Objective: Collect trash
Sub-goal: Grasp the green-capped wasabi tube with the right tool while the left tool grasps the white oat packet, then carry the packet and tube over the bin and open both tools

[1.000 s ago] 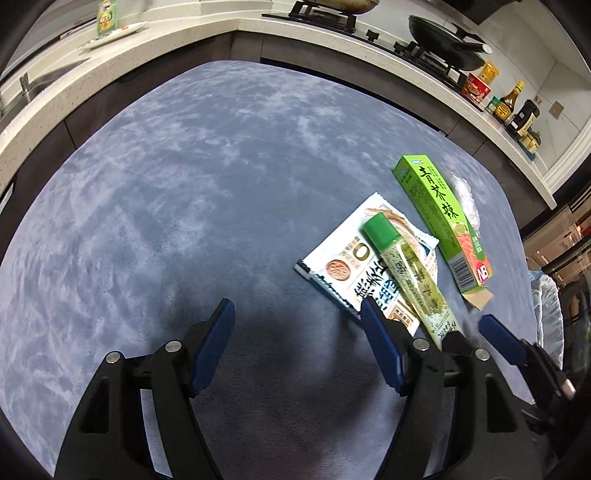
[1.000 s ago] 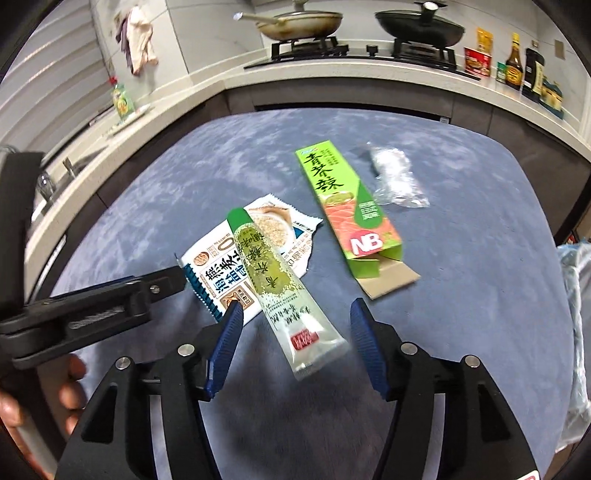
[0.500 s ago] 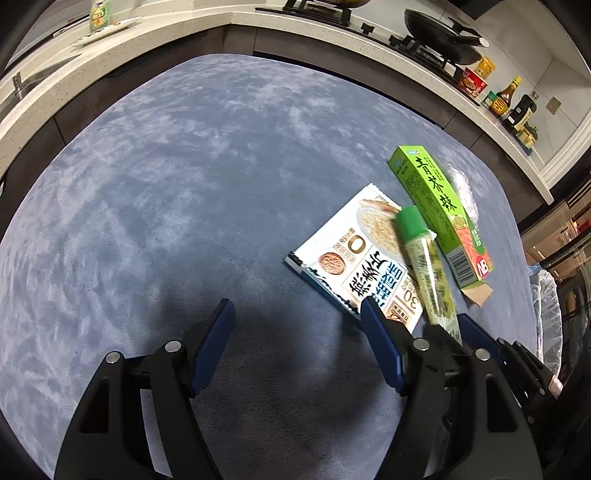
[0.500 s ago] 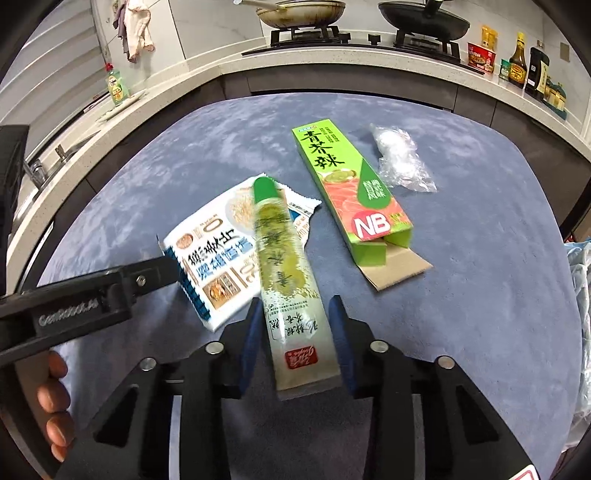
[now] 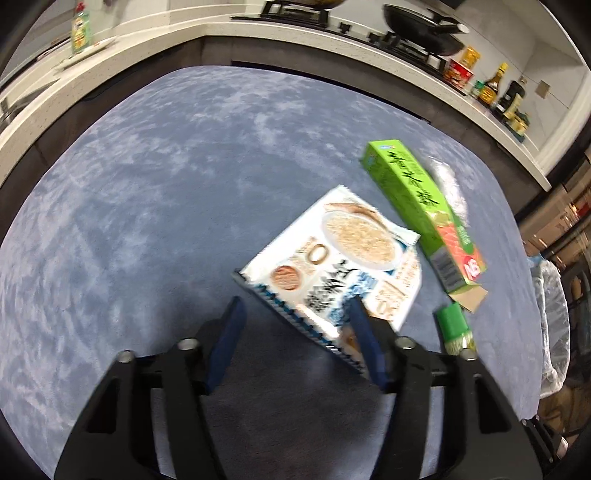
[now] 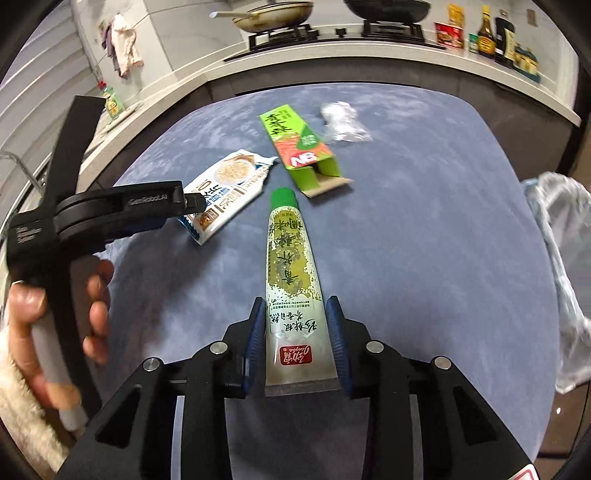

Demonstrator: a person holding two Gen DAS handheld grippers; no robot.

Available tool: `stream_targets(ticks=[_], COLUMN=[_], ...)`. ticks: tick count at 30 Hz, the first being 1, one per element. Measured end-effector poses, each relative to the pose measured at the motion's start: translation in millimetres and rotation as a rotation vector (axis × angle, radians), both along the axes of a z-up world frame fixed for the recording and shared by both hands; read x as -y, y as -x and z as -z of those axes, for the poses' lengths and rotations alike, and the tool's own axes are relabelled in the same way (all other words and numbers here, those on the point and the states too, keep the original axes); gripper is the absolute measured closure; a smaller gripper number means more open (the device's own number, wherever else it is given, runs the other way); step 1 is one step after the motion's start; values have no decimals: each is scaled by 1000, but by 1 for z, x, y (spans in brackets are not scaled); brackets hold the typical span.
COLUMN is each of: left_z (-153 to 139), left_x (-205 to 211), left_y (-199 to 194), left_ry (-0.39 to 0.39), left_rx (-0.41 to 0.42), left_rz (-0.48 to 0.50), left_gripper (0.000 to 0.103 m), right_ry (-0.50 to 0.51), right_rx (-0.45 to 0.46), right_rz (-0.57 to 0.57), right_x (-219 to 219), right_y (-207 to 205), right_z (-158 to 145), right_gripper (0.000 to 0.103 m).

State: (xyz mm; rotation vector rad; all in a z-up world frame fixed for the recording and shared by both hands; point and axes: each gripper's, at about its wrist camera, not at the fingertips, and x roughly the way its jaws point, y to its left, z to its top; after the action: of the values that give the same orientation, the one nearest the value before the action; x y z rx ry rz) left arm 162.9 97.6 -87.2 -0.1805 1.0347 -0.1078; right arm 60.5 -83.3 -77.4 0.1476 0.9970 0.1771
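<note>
The right claw (image 6: 297, 332) is closed on the flat crimped end of a soft wasabi tube (image 6: 290, 266); the tube points forward, lifted off the cloth, its green cap (image 6: 283, 197) toward the flattened white oatmeal packet (image 6: 225, 184) and the long green carton (image 6: 299, 147). The carton lies on the blue mottled cloth of the bench (image 6: 424, 221) with its brown end flap open; just beyond it sits a crumpled clear plastic wrap (image 6: 343, 123). In the left wrist view the left claw (image 5: 295, 339) is spread wide and holds nothing; its right finger overlaps the near edge of the oatmeal packet (image 5: 340, 258), though I cannot tell whether they touch; the green carton (image 5: 421, 210) lies just beside the packet's far corner, and the tube's cap (image 5: 452, 325) shows at the right. A thin, wrinkled translucent bag (image 6: 561, 266) hangs at the bench's right edge. Behind, a pale worktop (image 6: 369, 48) carries a hob with two pans and a row of sauce bottles (image 6: 487, 33).
</note>
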Motion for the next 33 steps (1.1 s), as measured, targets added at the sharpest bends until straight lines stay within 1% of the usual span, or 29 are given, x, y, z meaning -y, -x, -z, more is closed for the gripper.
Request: stream_targets(ticks=[1, 2, 3, 4, 5, 7, 10, 14, 16, 17, 18, 19, 23, 26, 27, 29, 31, 32, 33], left_z=[0, -1, -1, -1, -1, -2, -7, -22, -31, -37, -41, -47, -62, -71, -74, -78, -81, -82, -83], left_x=[3, 5, 7, 10, 12, 16, 21, 31, 35, 39, 43, 47, 61, 70, 73, 76, 78, 77, 76], left_y=[0, 0, 0, 1, 1, 2, 8, 22, 29, 34, 38, 42, 56, 63, 66, 70, 74, 75, 76], left_ry=[-10, -11, -12, -18, -22, -23, -21, -43, -42, -43, -43, -45, -39, -35, -33, -36, -39, -40, -37], left_rx=[3, 5, 4, 4, 5, 0, 6, 38, 54, 61, 69, 81, 115, 128, 133, 143, 147, 147, 148], left_rz=[5, 10, 15, 19, 24, 41, 58, 95, 115, 130, 142, 155, 195, 219, 226, 232, 232, 230, 230], left_gripper=[63, 68, 75, 79, 88, 94, 101, 102, 103, 103, 103, 103, 103, 103, 103, 103, 103, 103, 103], right_ry=[-2, -4, -7, -9, -11, -17, -22, -32, -35, -35, -36, -34, -45, -69, -74, -85, -94, -102, -107], right_rx=[1, 3, 5, 7, 9, 12, 25, 55, 70, 78, 84, 85, 91, 86, 89, 86, 76, 71, 64], right_rz=[5, 13, 20, 26, 32, 45, 65, 104, 125, 136, 150, 164, 214, 210, 209, 203, 198, 193, 188], right_x=[2, 5, 7, 10, 13, 17, 25, 40, 49, 53, 58, 63, 83, 90, 91, 91, 89, 86, 83], right_y=[2, 6, 9, 12, 15, 19, 25, 35, 39, 41, 43, 45, 49, 52, 53, 53, 53, 51, 49], right_z=[-1, -2, -3, -5, -6, -8, -13, -25, -31, -35, -40, -42, -47, -47, -47, -47, -43, -41, -38], right_gripper=[71, 71, 71, 71, 71, 71, 71, 72, 75, 78, 94, 102, 102, 102, 101, 95, 73, 69, 68])
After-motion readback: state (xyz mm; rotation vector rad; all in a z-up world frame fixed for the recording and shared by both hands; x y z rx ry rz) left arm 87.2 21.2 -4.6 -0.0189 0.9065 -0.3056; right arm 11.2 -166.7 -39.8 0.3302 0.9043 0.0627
